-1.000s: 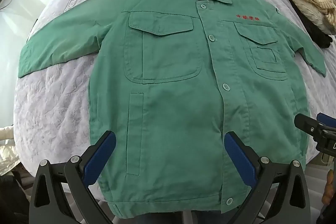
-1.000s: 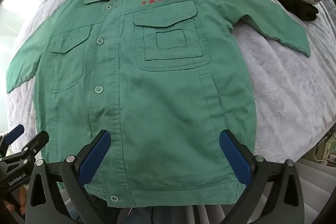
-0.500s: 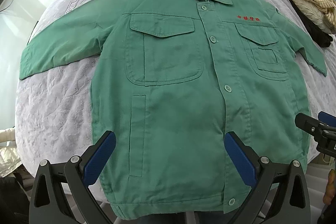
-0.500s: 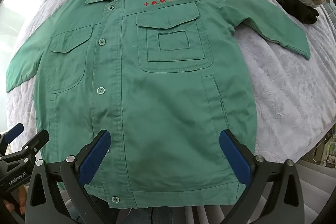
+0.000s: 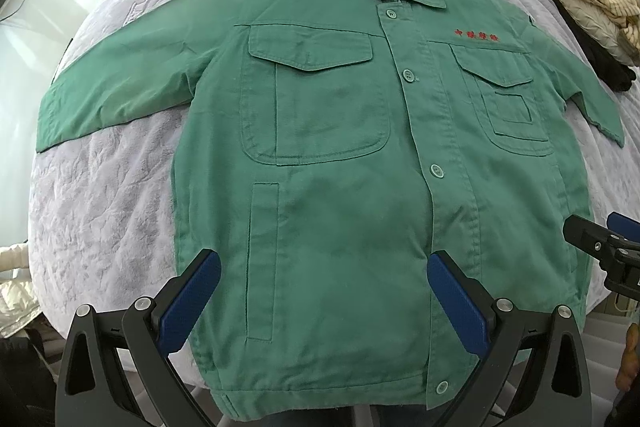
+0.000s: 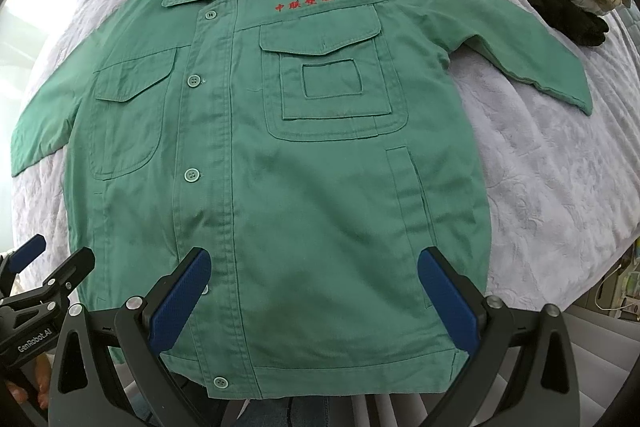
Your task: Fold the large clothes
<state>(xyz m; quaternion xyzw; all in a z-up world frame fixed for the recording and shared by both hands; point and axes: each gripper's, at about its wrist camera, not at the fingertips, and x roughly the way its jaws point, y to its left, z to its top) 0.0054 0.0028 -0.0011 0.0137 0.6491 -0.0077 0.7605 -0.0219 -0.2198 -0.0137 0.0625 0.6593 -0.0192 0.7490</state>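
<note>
Left claw (image 5: 320, 301) spread, empty, above jacket (image 5: 344, 187) hem; right claw (image 6: 314, 297) likewise. Jacket flat, buttoned, face-up on bed (image 5: 104, 211), collar at 12 o'clock. Judged soft, limp, moderately heavy; pinch cuffs at 9 and 3 o'clock.

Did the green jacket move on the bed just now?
No. The jacket lies as before on the bedspread; its sleeve cuff sits at the same spot by the bed's edge.

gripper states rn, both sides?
Left gripper: open, empty, over the green jacket.
Right gripper: open, empty, over the jacket hem.
</note>
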